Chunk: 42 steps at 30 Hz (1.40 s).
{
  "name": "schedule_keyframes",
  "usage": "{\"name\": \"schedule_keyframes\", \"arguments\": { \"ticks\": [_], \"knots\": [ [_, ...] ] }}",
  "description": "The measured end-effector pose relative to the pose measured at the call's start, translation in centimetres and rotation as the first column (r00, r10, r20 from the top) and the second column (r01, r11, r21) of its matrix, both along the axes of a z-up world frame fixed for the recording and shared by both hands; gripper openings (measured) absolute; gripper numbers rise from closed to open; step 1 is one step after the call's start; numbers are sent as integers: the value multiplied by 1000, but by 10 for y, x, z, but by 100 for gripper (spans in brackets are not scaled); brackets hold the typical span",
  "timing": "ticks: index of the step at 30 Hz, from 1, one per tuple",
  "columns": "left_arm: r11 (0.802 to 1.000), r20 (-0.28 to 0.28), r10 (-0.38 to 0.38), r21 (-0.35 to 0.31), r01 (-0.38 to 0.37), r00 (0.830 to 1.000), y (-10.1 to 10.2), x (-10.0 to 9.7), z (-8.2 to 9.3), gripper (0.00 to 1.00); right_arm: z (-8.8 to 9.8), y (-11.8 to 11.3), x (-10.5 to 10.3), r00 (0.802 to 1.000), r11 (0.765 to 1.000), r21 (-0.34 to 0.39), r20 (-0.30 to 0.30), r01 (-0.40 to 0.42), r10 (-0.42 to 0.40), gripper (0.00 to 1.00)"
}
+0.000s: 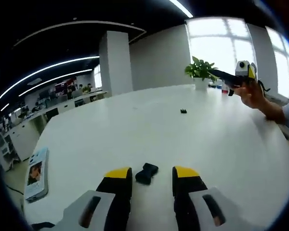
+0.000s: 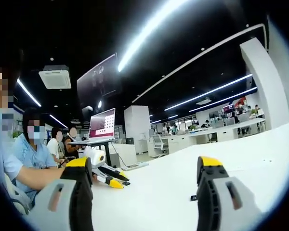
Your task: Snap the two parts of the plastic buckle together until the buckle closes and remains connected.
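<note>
One black buckle part lies on the white table, right between the yellow tips of my left gripper, whose jaws stand open around it without clamping. A second, smaller black buckle part rests farther out near the table's middle; in the right gripper view a small black piece lies beside the right-hand jaw. My right gripper is wide open and holds nothing. A hand lifts it above the table's far right side. The left gripper shows low at the left.
A potted plant stands at the table's far edge by the windows. A phone-sized printed card lies near the left edge. A laptop on a stand and seated people are at the left.
</note>
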<state>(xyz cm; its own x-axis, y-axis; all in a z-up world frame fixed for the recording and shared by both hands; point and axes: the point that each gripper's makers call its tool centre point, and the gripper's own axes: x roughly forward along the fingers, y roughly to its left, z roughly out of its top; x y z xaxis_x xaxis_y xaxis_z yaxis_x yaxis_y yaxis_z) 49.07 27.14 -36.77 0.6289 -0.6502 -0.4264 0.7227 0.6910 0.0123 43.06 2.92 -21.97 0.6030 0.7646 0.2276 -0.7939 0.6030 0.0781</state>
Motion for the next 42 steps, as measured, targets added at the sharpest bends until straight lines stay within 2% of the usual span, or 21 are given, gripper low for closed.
{"name": "schedule_keyframes", "arguments": {
  "ticks": [3,10,13,17,25,34,42],
  "knots": [
    [999,-13,22,-36,-23,1000,4,1,5,26,2,0,-2,1000,1000,-2,13,0,0,91],
    [999,-59,33,-38,-35,998,7,2,-5,25,4,1,-2,1000,1000,15,11,-12,12,89],
    [999,-52,27,-31,-28,998,7,3,-4,25,3,1,0,1000,1000,11,2,-11,11,89],
    [999,-56,8,-34,-10,998,4,-1,-5,19,3,0,2,1000,1000,5,3,-12,12,89],
    [999,-62,19,-36,-21,998,4,-3,-7,19,3,0,1,1000,1000,19,-5,-17,17,88],
    [997,-73,53,-53,-57,996,8,-1,-8,19,1,4,-2,1000,1000,3,-5,-23,23,88],
    [997,-68,51,-46,-54,996,9,1,-8,19,0,5,-3,1000,1000,10,-14,-28,29,88]
  ]
}}
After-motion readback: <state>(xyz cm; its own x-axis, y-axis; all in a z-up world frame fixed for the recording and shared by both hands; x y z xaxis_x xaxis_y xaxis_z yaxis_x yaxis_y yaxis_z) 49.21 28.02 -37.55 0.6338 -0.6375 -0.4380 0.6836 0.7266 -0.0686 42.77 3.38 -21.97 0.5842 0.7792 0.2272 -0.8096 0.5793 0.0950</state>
